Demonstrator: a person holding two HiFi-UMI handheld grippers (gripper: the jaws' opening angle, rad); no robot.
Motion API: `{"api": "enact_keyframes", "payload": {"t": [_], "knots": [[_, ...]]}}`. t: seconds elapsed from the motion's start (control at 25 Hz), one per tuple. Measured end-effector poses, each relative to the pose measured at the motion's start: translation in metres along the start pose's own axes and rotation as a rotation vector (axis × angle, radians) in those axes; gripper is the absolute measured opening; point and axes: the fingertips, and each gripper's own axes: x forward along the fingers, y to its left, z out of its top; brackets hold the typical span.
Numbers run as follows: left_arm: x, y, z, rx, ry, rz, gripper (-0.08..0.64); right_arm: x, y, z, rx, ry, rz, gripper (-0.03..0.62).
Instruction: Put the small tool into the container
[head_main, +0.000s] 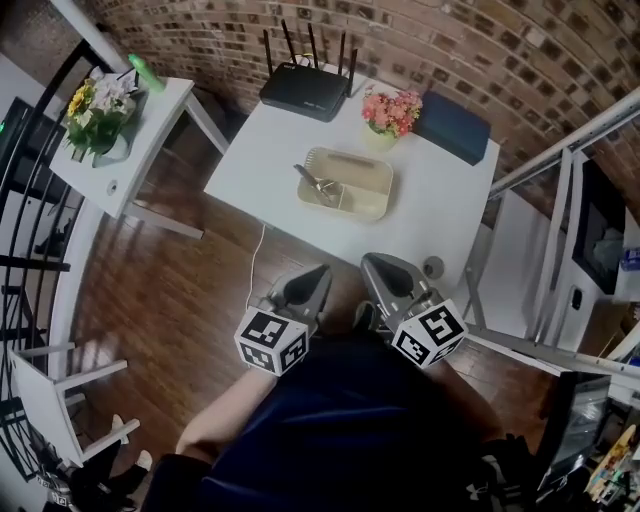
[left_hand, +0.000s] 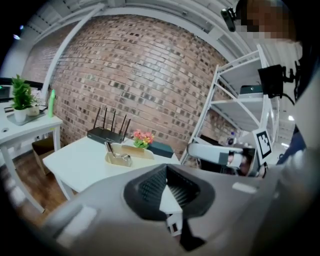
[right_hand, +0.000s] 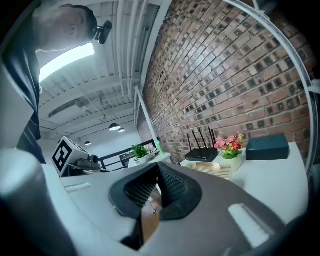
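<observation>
Left claw (head_main: 312, 277) and right claw (head_main: 380, 270) hang clenched, empty, short of the table (head_main: 440, 210) edge, over open floor (head_main: 180, 290); the tool (head_main: 318, 185) lies in the tray (head_main: 372, 205), mid-table.

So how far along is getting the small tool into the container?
Done, it seems: the tool lies inside the tray on the table. In hand: nothing. The left tongs and right tongs are both shut and empty, held close to the person's body, short of the table. Left: apparently nothing, since no other small tool shows on the table.
</observation>
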Motion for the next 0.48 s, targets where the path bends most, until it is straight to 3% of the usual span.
{"api": "enact_keyframes", "payload": {"t": [0.48], "knots": [[-0.014,0.02,0.007,-0.021,-0.037,0.055,0.003,0.012,0.005,0.002,-0.045,0.01,-0.006,0.011]]}}
